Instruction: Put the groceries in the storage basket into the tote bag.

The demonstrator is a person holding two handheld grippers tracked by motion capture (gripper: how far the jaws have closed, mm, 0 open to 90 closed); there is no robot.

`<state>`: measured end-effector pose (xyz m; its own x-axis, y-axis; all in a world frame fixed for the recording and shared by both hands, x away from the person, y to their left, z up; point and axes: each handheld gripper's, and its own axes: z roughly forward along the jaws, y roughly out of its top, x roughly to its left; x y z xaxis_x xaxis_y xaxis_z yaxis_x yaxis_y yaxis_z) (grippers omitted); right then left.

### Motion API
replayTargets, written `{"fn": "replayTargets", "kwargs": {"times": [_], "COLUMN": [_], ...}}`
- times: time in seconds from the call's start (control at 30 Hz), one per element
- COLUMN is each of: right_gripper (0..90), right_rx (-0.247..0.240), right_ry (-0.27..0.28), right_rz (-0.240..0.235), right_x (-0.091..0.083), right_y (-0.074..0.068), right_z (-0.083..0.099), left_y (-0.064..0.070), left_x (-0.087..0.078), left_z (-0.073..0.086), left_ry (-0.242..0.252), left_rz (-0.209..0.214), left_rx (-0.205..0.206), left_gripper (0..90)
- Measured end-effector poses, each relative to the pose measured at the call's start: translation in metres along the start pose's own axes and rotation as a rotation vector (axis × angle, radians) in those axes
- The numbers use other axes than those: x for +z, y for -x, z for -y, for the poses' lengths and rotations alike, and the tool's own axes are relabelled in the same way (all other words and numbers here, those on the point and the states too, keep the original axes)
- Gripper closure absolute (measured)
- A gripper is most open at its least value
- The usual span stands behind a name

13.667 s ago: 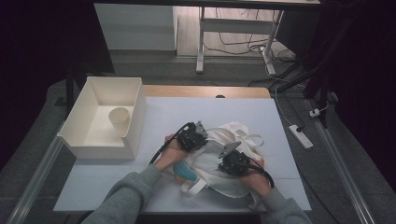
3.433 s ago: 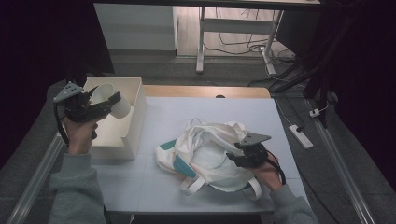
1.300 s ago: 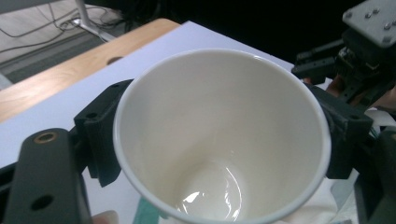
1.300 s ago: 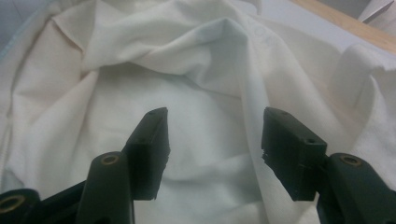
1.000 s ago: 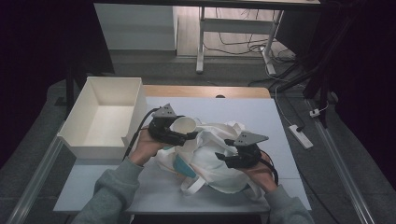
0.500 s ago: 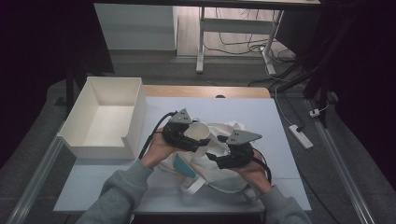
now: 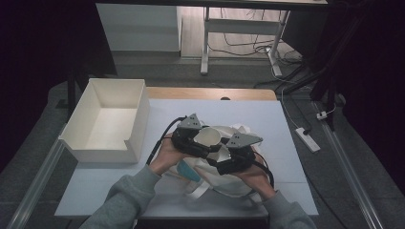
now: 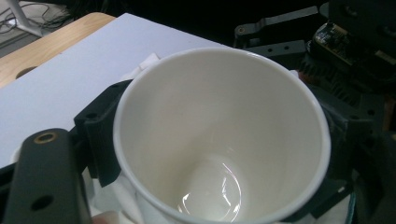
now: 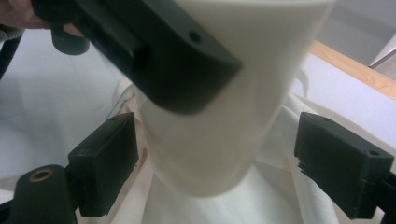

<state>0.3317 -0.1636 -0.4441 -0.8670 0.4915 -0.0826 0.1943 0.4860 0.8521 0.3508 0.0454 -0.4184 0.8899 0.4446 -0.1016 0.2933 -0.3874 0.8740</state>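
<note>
A white paper cup [image 7: 207,137] is tilted over a crumpled white cloth bag [image 7: 239,183] at the middle of the table. My left gripper [image 7: 193,140] is shut on the cup; in the left gripper view its jaws press both sides of the cup [image 8: 219,140], whose empty inside faces the camera. My right gripper [image 7: 229,160] sits just right of the cup, over the bag. In the right gripper view its jaws stand wide apart and open, the cup's base [image 9: 210,154] hangs between them without touching, and the bag's fabric [image 9: 243,205] lies below.
An empty white box [image 7: 102,143] stands at the table's left side. The pale table top [image 7: 267,119] has bare room behind and to the right of the bag. A power strip [image 7: 308,139] lies off the right edge.
My left gripper has taken the cup out of the white box and carried it right, over the bag and up to my right gripper. The right gripper has stayed at the bag.
</note>
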Motion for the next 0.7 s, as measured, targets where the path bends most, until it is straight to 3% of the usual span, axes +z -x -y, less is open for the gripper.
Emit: {"fn": "replayTargets", "kwargs": {"times": [0.17,0.33,0.5,0.7], "right_gripper": [13.1,20.2,21.8,22.0], "right_rx": [-0.005,-0.017,-0.043,-0.057], "right_ry": [0.002,0.009,-0.01,-0.041], "right_rz": [0.0,-0.002,0.037,0.102], "right_x": [0.005,0.007,0.009,0.009], "right_y": [-0.003,-0.005,-0.006,0.0], "right_z": [-0.002,-0.002,0.0,0.004], "left_y": [0.004,0.007,0.004,0.0], "left_x": [0.005,0.008,0.008,-0.009], "left_z": [0.0,0.0,0.001,-0.002], "left_ry": [0.0,0.003,-0.013,0.037], "left_rz": [0.013,0.032,0.035,0.004], "left_rx": [0.007,0.019,0.01,0.003], "left_gripper": [19.6,19.5,18.8,15.9]}}
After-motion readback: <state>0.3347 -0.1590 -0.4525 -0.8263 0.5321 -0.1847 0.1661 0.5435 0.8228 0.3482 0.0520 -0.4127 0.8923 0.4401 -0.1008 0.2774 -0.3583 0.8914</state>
